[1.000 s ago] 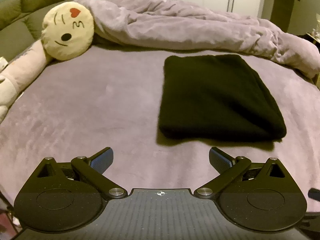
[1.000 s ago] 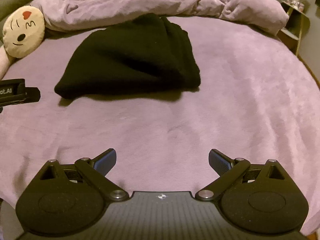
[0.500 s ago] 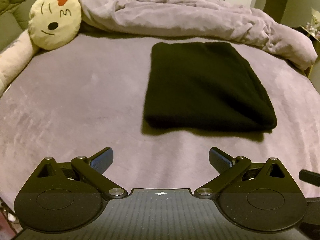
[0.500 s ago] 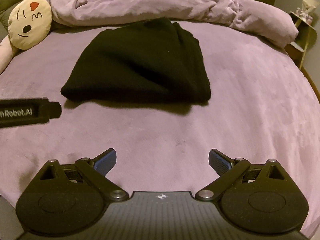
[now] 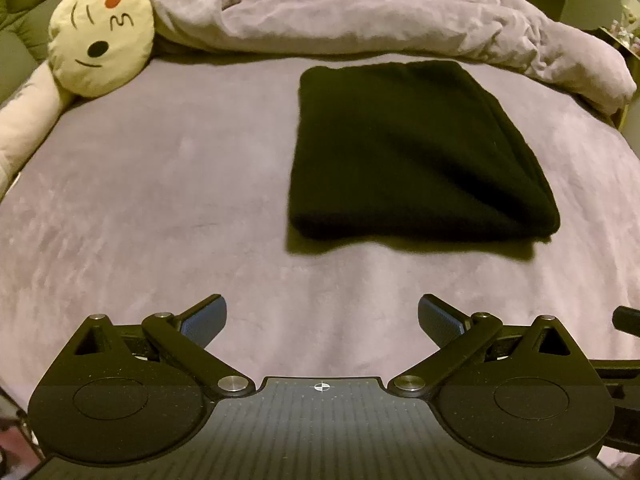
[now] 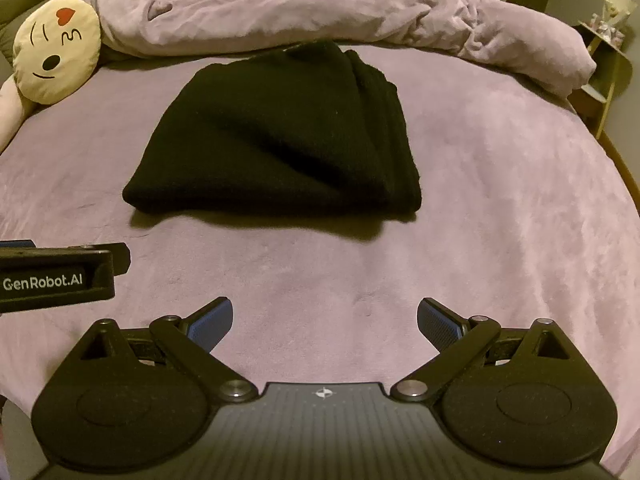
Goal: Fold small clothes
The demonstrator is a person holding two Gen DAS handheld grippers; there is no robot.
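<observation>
The bed [image 5: 160, 208] in front of you is covered in a soft mauve plush sheet, with a rumpled duvet [image 5: 360, 12] heaped along its far edge and a round winking-face cushion [image 5: 102, 38] at the far left. The black garment [image 5: 404, 152] lies flat near the middle of the bed, already folded into a thick rectangle, its rounded fold edge facing you and its stacked layers showing along the right side in the right wrist view [image 6: 280, 136].

Your left gripper [image 5: 322, 318] and right gripper [image 6: 325, 320] both hover short of that near edge, jaws spread wide and holding nothing.

If you mean to fold it once more, the risk lies in the thickness. A pinch that catches only the top layers would, I judge, peel the stack open rather than carry it over. The knit looks limp and heavy, so lifting one corner ahead of the other could skew the rectangle. The plush sheet may also come up with the fingers if you dig too low.
</observation>
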